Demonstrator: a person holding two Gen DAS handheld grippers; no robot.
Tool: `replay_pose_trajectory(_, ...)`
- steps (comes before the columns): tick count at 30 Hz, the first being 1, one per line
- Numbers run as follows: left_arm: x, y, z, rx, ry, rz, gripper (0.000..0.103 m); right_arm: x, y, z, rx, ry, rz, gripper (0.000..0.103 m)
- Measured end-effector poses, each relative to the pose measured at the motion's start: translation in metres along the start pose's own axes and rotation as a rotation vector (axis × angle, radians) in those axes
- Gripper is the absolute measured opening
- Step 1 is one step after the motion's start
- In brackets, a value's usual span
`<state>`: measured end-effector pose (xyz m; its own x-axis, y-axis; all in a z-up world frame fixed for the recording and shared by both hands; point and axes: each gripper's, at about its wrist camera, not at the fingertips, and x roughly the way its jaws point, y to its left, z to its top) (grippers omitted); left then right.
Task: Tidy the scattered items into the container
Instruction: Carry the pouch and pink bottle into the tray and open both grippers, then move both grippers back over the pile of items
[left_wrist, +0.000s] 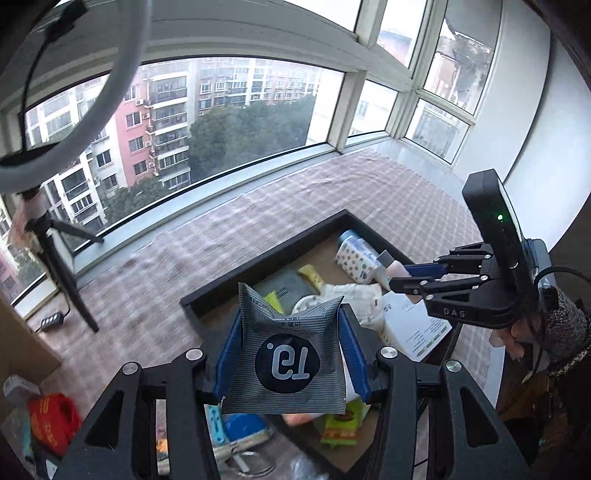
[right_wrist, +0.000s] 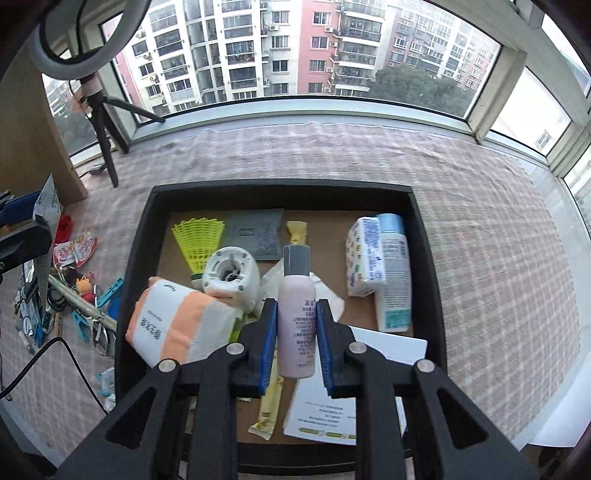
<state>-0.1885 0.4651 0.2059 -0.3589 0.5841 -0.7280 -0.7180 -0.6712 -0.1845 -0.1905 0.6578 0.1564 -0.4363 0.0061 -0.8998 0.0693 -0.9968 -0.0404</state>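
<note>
The tray (right_wrist: 424, 236), a black-rimmed container with a brown floor, lies on the checked cloth (right_wrist: 498, 221) directly ahead of and below both hand-held grippers. The right hand-held gripper (right_wrist: 295, 343) is clamped on a pink bottle (right_wrist: 296, 310) with a grey cap, the blue pads pressing its two sides; the bottle hangs above the tray's near half. Beyond it in the tray lie a yellow shuttlecock (right_wrist: 197, 236), a grey sachet (right_wrist: 255, 232), a white round device (right_wrist: 232, 277), a tissue pack (right_wrist: 364, 254) touching a white-and-blue bottle (right_wrist: 395, 273), and, to the gripper's left, an orange-and-white pack (right_wrist: 177, 321). A white leaflet (right_wrist: 332, 417) lies under the gripper.

The left hand-held gripper (left_wrist: 290, 354) holds a grey striped sachet (left_wrist: 288, 354) between its pads, above the tray's near left corner. To its left, outside the tray, scattered items remain on the cloth: blue clips (right_wrist: 107, 295), red-and-white packets (right_wrist: 75, 251) and a small doll (right_wrist: 84, 286).
</note>
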Motion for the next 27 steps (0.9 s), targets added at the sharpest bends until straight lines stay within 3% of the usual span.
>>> replay_pose_trajectory(2, 0.01, -0.014, 0.016, 0.018, -0.007, -0.047, 0.05, -0.003, -0.011, 0.0, 0.016, -0.002, -0.003, 0.02)
replay_pose_trajectory(4, 0.022, -0.029, 0.03, 0.045, 0.003, -0.068, 0.073, -0.008, -0.015, 0.001, 0.003, -0.016, 0.035, 0.021)
replay_pose_trajectory(5, 0.027, -0.035, 0.035, 0.054, 0.006, -0.032, 0.076, -0.01, -0.015, 0.001, -0.001, -0.02, 0.027, 0.03)
replay_pose_trajectory(7, 0.03, -0.041, 0.04, 0.068, 0.006, 0.003, 0.076, -0.017, -0.014, 0.001, -0.004, -0.042, -0.01, 0.05)
replay_pose_trajectory(17, -0.013, -0.004, 0.028, 0.027, -0.033, 0.057, 0.074, -0.038, 0.003, 0.001, 0.002, -0.102, 0.047, 0.05)
replay_pose_trajectory(27, -0.095, 0.066, -0.03, -0.043, -0.033, 0.201, 0.072, -0.047, 0.078, -0.019, -0.141, -0.116, 0.17, 0.05)
